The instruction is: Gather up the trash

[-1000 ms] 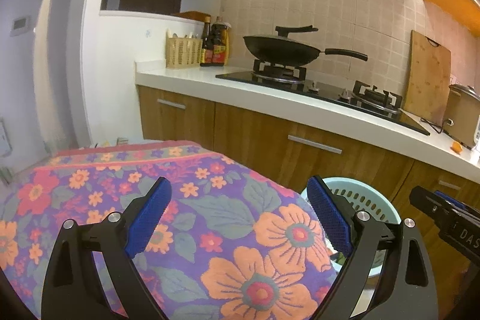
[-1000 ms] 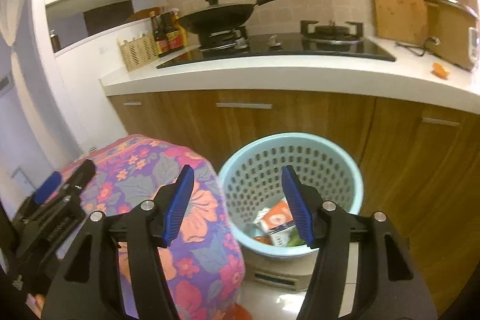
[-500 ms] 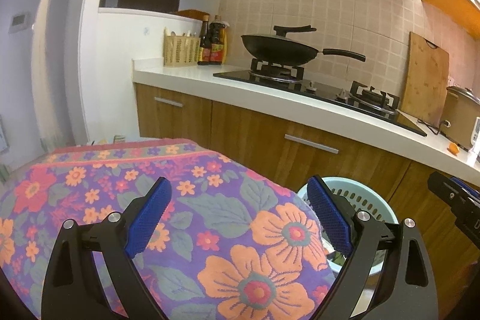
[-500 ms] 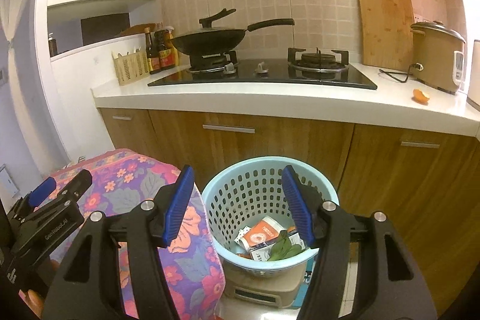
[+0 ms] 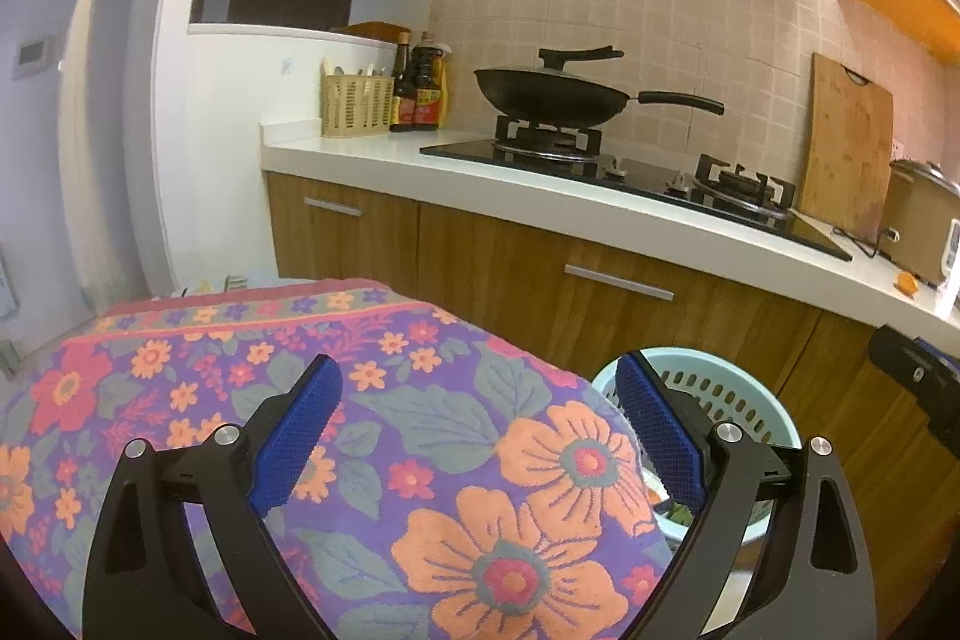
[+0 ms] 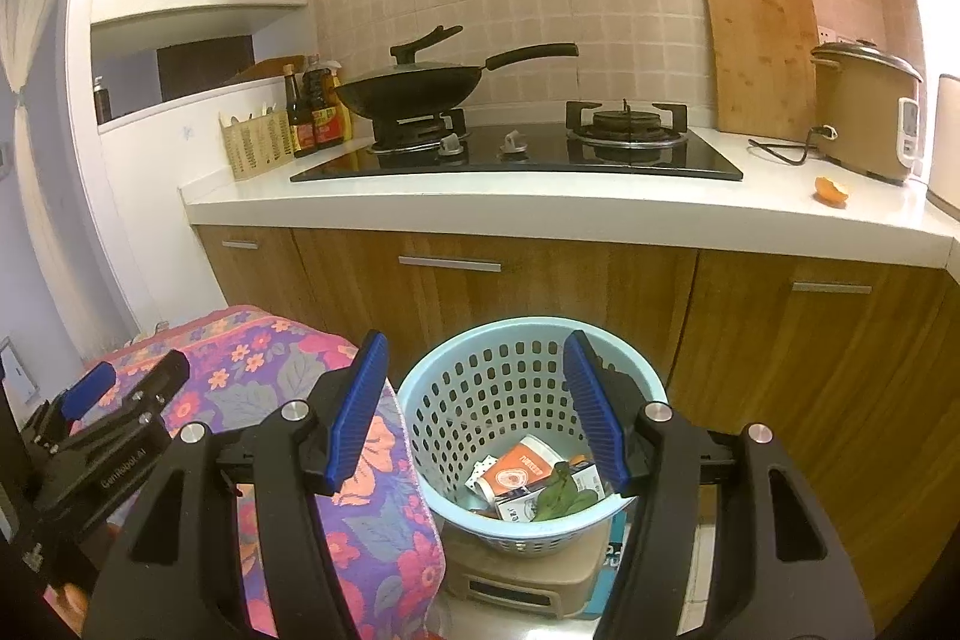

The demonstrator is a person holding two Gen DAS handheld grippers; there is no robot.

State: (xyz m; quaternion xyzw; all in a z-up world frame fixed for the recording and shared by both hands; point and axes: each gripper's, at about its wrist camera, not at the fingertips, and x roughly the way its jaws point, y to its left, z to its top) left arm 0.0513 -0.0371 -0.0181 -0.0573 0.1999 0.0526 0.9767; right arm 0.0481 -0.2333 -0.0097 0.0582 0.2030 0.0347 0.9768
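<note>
The light-blue perforated basket [image 6: 480, 388] stands on the floor against the wooden cabinets, raised on a beige box [image 6: 510, 574], and holds the trash already gathered: an orange-and-white carton [image 6: 516, 469], a printed box and some green leaves [image 6: 561, 493]. In the right wrist view it lies directly ahead of and below the right gripper [image 6: 474, 400], framed between the two blue pads, with neither pad touching it. That gripper's jaws stand apart with nothing between them. An orange peel [image 6: 833, 191] lies on the white countertop [image 6: 540, 205] to the upper right, well apart from the gripper, near the rice cooker [image 6: 864, 106]. The left gripper [image 5: 474, 436] hovers over a floral cloth [image 5: 420, 460] that covers a surface just beside the basket; its jaws are also wide apart and empty, and the basket's rim [image 5: 732, 382] shows past its right pad. On the stove a black wok [image 6: 414, 91] sits on the left burner, and a wooden cutting board [image 6: 762, 46] leans against the tiled wall.
</note>
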